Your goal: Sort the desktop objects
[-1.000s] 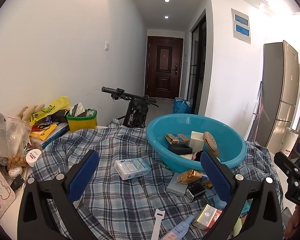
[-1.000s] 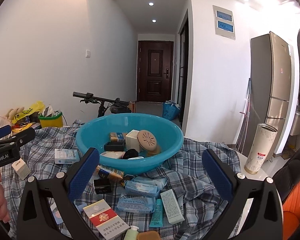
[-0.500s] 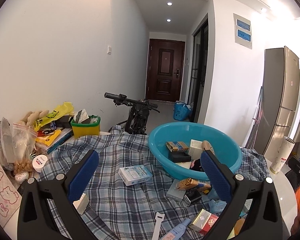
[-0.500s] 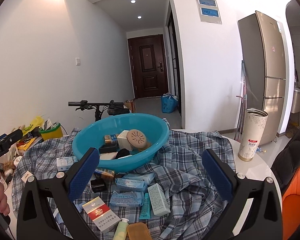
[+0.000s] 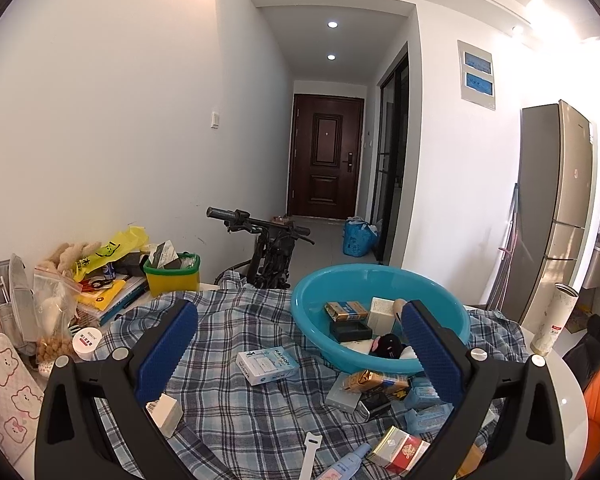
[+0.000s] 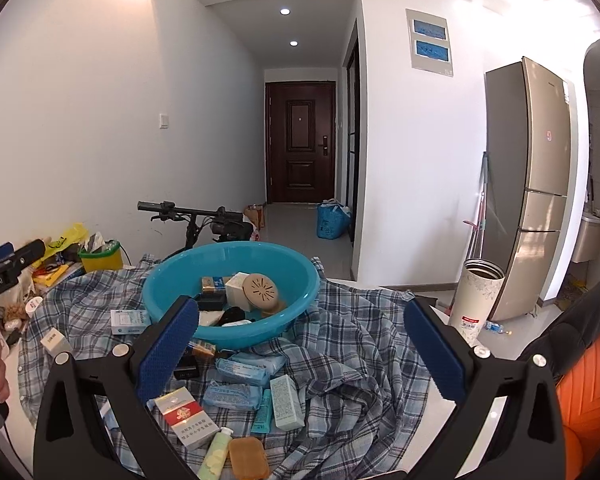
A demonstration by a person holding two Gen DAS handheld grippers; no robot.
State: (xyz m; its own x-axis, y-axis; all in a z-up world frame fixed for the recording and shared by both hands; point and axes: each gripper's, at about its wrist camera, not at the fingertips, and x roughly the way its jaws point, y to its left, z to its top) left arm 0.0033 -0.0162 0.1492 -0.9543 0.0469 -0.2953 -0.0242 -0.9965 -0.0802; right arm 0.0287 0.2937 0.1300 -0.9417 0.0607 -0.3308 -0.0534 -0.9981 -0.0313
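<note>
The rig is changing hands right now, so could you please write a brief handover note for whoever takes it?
Left gripper: open, empty, above the plaid cloth.
Right gripper: open, empty, facing the blue basin.
Done: several boxes and a round disc lie in the basin.
Left: the RAISON box, the red-and-white pack, the blue tissue packs, the tubes and the amber soap remain on the cloth.

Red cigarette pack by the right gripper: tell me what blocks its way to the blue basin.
The red cigarette pack lies before the open right gripper, uncovered. Between it and the blue basin lie wet-wipe packets and a black box; lifting clears them.
</note>
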